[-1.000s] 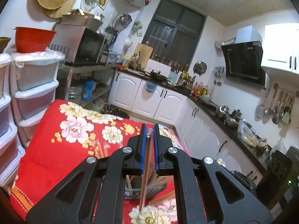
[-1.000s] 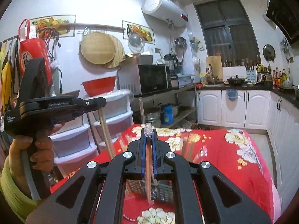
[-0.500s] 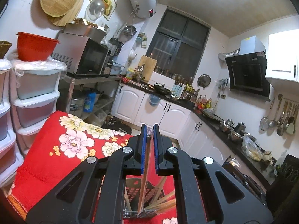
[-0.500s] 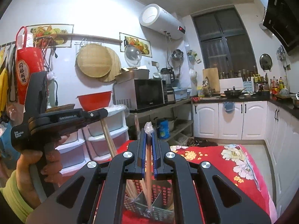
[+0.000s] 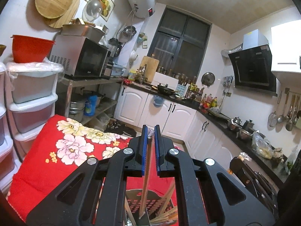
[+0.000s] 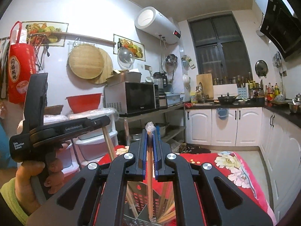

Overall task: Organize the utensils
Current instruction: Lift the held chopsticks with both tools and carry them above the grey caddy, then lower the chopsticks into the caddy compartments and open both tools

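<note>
Item one: our left gripper, blue pads pinching a wooden chopstick that hangs down from its tips into the perforated utensil holder directly below. Item two: our right gripper, likewise clamped on a plastic-sleeved chopstick, its lower end inside the same holder beneath. More chopsticks lean there. The red floral cloth lies underneath.

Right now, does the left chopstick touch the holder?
Cannot tell. In the left wrist view the chopstick tip sits inside the holder, but contact is unclear.
</note>
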`<action>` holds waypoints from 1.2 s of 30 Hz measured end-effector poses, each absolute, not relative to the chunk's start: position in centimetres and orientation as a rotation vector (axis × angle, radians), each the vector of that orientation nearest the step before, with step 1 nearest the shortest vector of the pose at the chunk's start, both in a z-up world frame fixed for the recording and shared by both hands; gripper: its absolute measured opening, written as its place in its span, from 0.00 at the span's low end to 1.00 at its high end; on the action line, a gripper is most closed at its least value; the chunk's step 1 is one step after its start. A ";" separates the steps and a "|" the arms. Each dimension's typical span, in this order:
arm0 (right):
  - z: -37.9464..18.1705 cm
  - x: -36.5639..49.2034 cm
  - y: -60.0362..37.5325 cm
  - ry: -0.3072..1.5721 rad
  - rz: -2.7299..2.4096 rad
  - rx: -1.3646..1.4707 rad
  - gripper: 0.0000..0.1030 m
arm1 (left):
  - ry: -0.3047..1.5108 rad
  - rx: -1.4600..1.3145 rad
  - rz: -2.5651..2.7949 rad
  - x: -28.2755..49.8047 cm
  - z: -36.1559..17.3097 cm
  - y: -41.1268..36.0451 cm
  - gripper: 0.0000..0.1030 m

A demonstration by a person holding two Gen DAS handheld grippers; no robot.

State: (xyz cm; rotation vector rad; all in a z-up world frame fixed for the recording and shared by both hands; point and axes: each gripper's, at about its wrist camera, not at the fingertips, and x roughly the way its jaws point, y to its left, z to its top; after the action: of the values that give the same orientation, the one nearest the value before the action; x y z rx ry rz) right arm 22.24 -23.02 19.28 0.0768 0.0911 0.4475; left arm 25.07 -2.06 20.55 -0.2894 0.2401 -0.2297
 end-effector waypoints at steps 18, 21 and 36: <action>13.4 25.9 -21.2 0.186 0.436 0.099 0.06 | 0.329 -0.263 -0.203 28.5 15.1 -2.8 0.02; 12.4 26.1 -21.1 0.217 0.435 0.102 0.06 | 0.361 -0.248 -0.202 28.9 14.1 -3.1 0.02; 9.7 25.3 -22.2 0.361 0.440 0.112 0.07 | 0.466 -0.200 -0.200 28.6 11.0 -3.4 0.03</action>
State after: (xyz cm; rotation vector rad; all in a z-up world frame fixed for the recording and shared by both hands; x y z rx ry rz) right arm 25.28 -22.18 9.67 0.1125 0.3612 0.4403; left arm 28.58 -3.40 10.99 -0.1995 0.4664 -0.2002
